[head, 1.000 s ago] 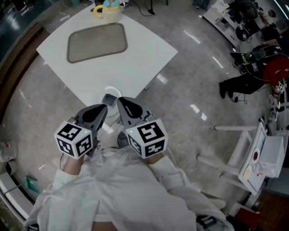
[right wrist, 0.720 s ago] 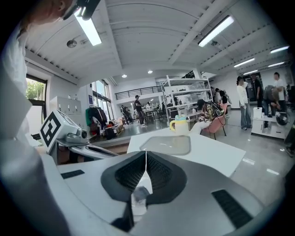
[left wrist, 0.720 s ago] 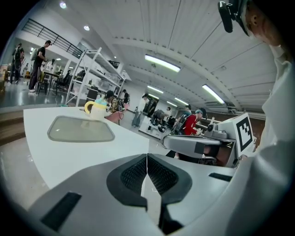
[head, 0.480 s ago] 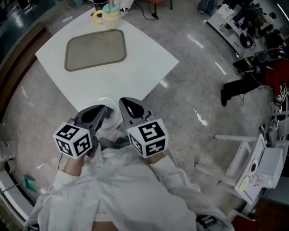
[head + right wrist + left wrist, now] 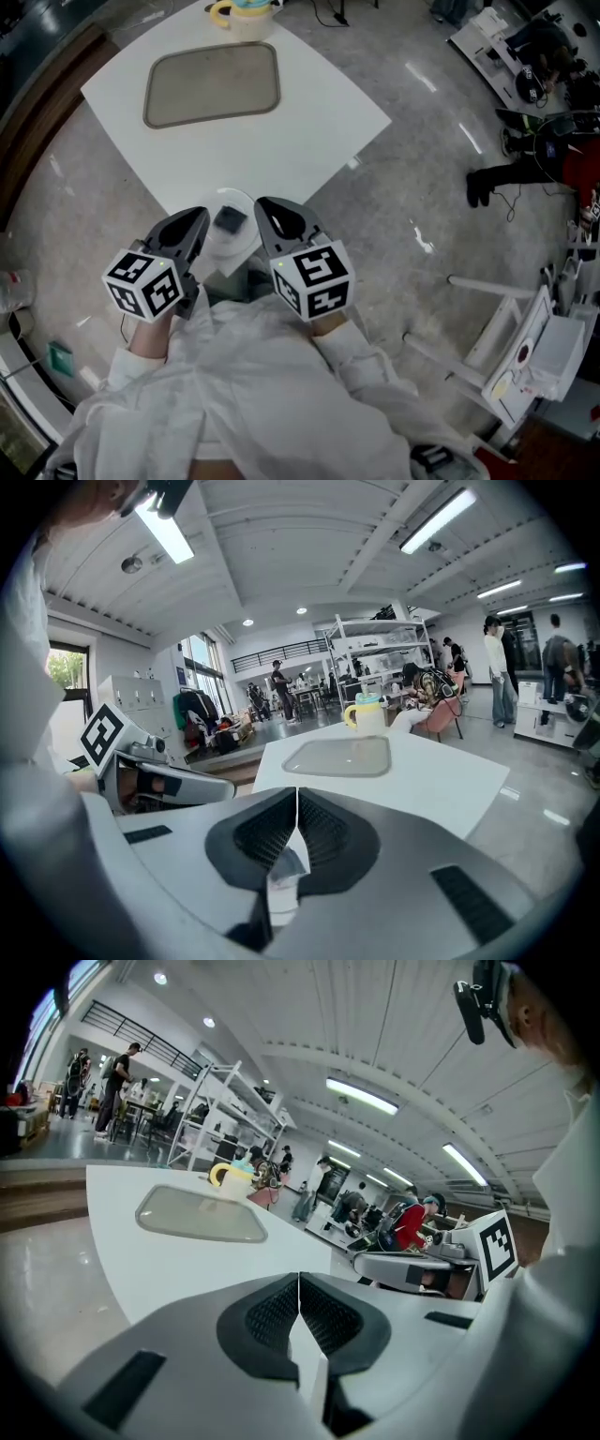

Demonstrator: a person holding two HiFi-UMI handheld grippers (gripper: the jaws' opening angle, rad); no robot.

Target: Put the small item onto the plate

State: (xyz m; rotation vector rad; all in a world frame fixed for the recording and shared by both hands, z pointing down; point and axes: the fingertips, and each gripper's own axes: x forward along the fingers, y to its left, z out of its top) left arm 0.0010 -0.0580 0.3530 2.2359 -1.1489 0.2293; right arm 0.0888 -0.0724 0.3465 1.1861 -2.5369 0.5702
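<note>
A small dark grey item (image 5: 229, 219) lies on a white plate (image 5: 240, 195) at the near corner of the white table (image 5: 309, 103). In the head view my left gripper (image 5: 201, 218) hangs just left of the plate and my right gripper (image 5: 263, 209) just right of it, with the item between their tips. Both are shut, and I see nothing between the pads. The left gripper view shows my left gripper (image 5: 299, 1283) closed above the tabletop. In the right gripper view my right gripper (image 5: 297, 799) is closed too.
A grey tray (image 5: 213, 82) lies further back on the table, with a yellow-handled cup (image 5: 246, 11) behind it. The table's right edge drops to shiny floor. White frames (image 5: 525, 328) stand at the right, and a person in red (image 5: 572, 155) is at a far desk.
The left gripper has shifted slightly down and left, so the gap between the tips is wider and the item on the plate shows again. Both grippers stay shut.
</note>
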